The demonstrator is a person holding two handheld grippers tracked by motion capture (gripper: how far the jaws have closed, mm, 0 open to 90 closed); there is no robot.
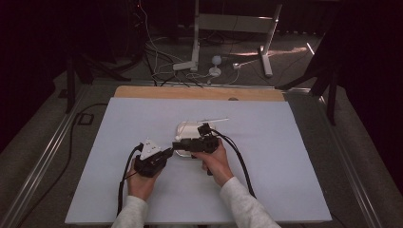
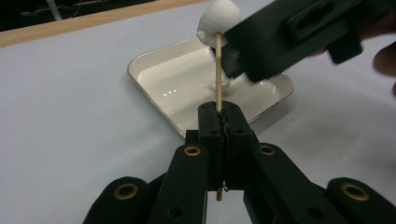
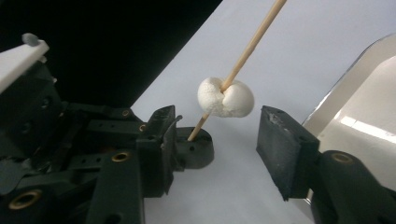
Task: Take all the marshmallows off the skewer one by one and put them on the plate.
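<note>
Over the white tray [image 2: 154, 70], the left gripper [image 2: 218, 114] clamps a wooden skewer [image 2: 218, 70] — one marshmallow [image 3: 225, 98] is already threaded on it. Right gripper [image 3: 215, 140] sits with jaws apart either side of the marshmallow, not gripping. Judged: skewering done; sliding it along or adding more remains.

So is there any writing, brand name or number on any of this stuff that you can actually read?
None: no readable text in any view.
The marshmallow, the wooden skewer and the white tray are plain.
The left gripper and right gripper are bare black, with brass-coloured screw rings and no labels.
The table cover is unmarked.
</note>
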